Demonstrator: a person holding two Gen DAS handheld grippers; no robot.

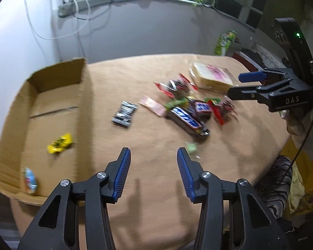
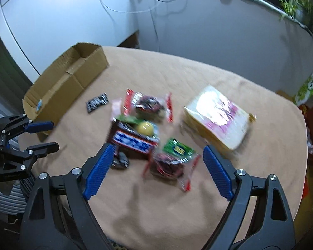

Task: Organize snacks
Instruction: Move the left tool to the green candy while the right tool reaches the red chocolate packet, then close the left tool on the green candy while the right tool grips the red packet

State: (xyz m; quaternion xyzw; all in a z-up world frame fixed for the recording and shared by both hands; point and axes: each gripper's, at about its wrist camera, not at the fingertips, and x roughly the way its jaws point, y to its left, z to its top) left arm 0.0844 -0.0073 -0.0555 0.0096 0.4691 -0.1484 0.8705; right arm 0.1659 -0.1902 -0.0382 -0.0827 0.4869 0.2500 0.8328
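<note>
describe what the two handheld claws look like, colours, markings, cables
Both are matte black plastic claws with cut-out triangular arms, silver pivot bolts and ribbed blue pads on the fingers. The left claw matches the right claw. Seen from the left wrist camera, the right claw's body bears white "DAS" lettering, a green indicator light above it, and a thin black cable trailing down.

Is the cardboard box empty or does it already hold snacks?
Not empty: the cardboard box holds a yellow snack and a blue-wrapped one.

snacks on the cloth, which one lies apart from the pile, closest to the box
The black-and-white packet, alone between the cardboard box and the heaped snack pile.
</note>
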